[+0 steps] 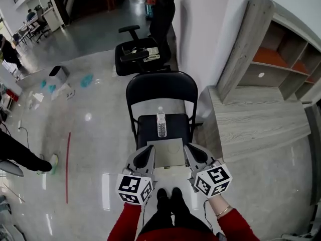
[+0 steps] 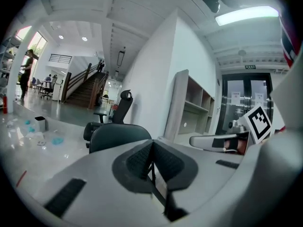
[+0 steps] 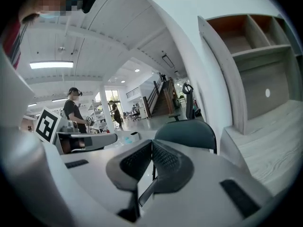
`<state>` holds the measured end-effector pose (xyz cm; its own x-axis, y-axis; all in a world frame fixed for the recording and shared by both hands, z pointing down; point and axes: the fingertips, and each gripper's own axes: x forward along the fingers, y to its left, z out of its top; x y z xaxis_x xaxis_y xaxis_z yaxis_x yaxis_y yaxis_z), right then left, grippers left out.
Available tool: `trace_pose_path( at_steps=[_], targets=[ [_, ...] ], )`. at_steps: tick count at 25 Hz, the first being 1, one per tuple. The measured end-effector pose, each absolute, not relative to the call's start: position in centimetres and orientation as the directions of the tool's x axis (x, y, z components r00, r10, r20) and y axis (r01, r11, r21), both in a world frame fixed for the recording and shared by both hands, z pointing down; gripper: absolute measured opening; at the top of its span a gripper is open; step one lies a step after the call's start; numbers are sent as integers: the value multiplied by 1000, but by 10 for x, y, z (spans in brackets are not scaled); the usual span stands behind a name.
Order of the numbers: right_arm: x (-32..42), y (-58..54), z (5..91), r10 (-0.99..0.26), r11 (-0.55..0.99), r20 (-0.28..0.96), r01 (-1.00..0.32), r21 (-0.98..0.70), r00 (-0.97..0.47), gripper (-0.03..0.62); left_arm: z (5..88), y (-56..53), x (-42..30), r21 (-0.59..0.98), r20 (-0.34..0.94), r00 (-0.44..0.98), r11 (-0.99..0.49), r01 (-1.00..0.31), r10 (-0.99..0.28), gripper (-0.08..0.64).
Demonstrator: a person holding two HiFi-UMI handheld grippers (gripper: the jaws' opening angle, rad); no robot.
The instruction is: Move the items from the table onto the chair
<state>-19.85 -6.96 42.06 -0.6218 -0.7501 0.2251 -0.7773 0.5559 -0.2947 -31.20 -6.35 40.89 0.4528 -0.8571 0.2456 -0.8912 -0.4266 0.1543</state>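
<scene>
**Ana:** While the floor (image 1: 85, 149) on the left lies wide open, what are the left tongs (image 1: 149, 153) up to?

**Ben:** They're closed, pads together, with the tip at the left edge of a pale flat sheet (image 1: 168, 152) over the near edge of the chair (image 1: 160, 87) seat. Neither view shows whether that edge is actually pinched.

**Ana:** And beyond the sheet?

**Ben:** A water bottle (image 1: 161, 122) sits mid-seat, just past the sheet, cap toward the backrest. It's already on the chair. From this steep angle I can't say whether it's standing or lying.

**Ana:** The right tongs (image 1: 189, 151)?

**Ben:** Closed the same way, at the sheet's right edge. I'd judge one on each side keeps a thin, floppy piece level.

**Ana:** Any room to work?

**Ben:** The grey table (image 1: 251, 122) stands close on the chair's right, with the shelf unit (image 1: 286, 59) behind it, so that side is tight. The backrest closes off the far side. The near side and the left are free, and the sheet has a little seat left before it meets the bottle.
</scene>
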Motion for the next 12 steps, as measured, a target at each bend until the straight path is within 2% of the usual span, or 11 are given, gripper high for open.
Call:
trace_pose_path(
  at_steps=[12],
  targets=[
    [-197,-61,397,-763,566,185,-779,-271,-619,12,387,-61,-295,126,202,478,-461,-878,-855,8]
  ],
)
